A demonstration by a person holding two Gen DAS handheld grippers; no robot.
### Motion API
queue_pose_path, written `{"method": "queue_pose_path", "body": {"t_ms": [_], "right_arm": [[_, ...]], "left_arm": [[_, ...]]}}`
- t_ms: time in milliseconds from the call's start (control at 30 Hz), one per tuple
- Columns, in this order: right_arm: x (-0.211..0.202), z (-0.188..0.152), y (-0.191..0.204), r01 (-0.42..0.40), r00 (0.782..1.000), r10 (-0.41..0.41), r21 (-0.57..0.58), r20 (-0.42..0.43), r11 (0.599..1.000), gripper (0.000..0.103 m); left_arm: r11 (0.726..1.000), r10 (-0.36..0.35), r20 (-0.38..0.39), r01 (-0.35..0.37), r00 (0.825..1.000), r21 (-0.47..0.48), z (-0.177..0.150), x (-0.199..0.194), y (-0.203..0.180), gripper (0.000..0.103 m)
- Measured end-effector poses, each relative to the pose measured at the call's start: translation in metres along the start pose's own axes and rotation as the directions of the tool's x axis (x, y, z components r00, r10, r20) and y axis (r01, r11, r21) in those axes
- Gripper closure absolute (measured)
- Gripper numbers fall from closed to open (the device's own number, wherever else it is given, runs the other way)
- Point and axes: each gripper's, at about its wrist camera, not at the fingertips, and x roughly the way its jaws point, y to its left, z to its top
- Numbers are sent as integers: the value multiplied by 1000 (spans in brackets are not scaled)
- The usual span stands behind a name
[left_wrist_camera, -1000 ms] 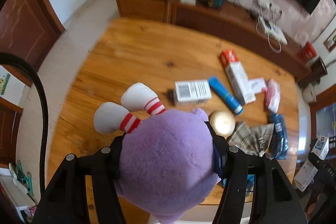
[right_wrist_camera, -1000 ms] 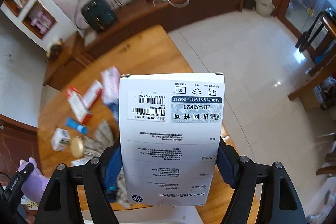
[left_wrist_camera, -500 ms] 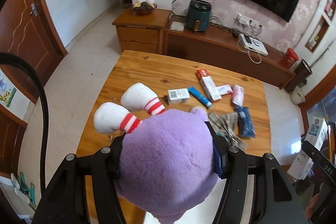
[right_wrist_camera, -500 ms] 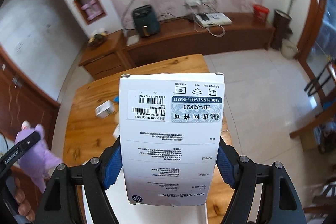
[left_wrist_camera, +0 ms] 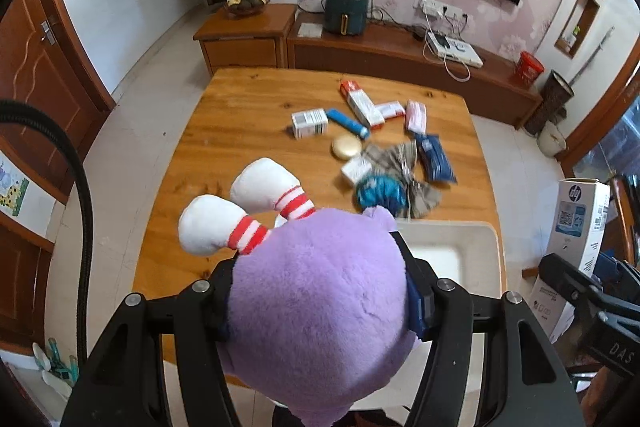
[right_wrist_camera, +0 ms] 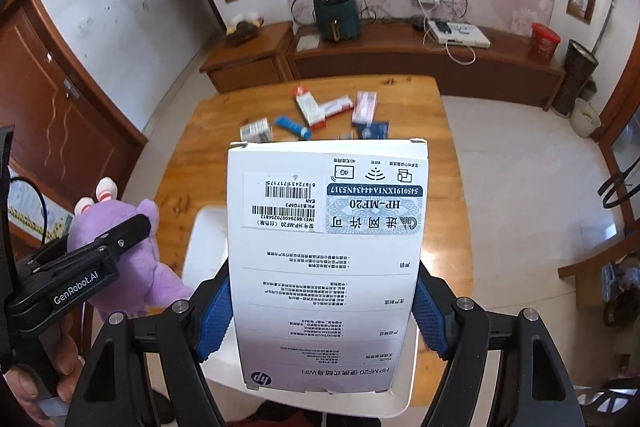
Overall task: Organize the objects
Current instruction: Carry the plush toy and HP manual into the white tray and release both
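My left gripper [left_wrist_camera: 320,307] is clamped on a purple plush toy [left_wrist_camera: 320,307], the pads pressed into its fur on both sides; its two white feet with red stripes [left_wrist_camera: 240,215] stick out toward the table. My right gripper [right_wrist_camera: 324,303] is clamped on a white HP router box [right_wrist_camera: 328,259], the blue pads [right_wrist_camera: 214,319] flat against its long edges, label side facing the camera and the print upside down. Both loads hang above the near end of the wooden table [left_wrist_camera: 248,115], over a white tray [left_wrist_camera: 448,255] that sits at the table's near edge. Further along the table lies a loose cluster: a small white carton [left_wrist_camera: 309,123], a blue tube [left_wrist_camera: 347,123], a red-and-white box [left_wrist_camera: 360,103], a round gold tin [left_wrist_camera: 346,147], a dark blue packet [left_wrist_camera: 435,159] and a crumpled checked cloth [left_wrist_camera: 404,167]. In the right wrist view the plush sits to the left of the box, well apart from it.
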Motion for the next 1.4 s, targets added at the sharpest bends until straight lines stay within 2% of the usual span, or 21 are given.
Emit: {"method": "queue_pose_path", "body": {"t_ms": [100, 433, 767, 833, 867, 900, 967, 1300, 1400], "right_arm": [[17, -9, -4, -3, 998, 4, 13, -58, 1000, 25], [53, -24, -6, 55, 988, -55, -5, -143, 998, 25], [79, -34, -12, 35, 979, -29, 24, -200, 999, 23], [81, -34, -12, 31, 979, -24, 31, -201, 999, 23], [80, -34, -12, 30, 980, -23, 33, -199, 999, 23], [79, -33, -12, 32, 980, -25, 31, -197, 999, 23], [77, -33, -10, 40, 981, -35, 26, -189, 999, 23], [55, -24, -5, 58, 991, -56, 13, -121, 998, 22], [48, -22, -4, 36, 995, -34, 16, -96, 999, 22]], "left_arm": [[1000, 0, -16, 0, 1000, 20, -12, 8, -6, 36], [998, -7, -81, 12, 997, 63, -35, 39, -20, 33], [999, 19, -126, -13, 992, 50, -44, 57, -15, 24], [999, 16, -130, -10, 991, 47, -45, 59, -14, 22], [999, 9, -138, -2, 990, 47, -45, 60, -13, 19], [999, 2, -143, 5, 990, 47, -45, 61, -13, 11], [999, -4, -143, 11, 990, 45, -45, 60, -13, 7], [998, -23, -127, 29, 992, 49, -37, 46, -12, 4], [998, -25, -118, 32, 993, 51, -36, 41, -12, 4]]}}
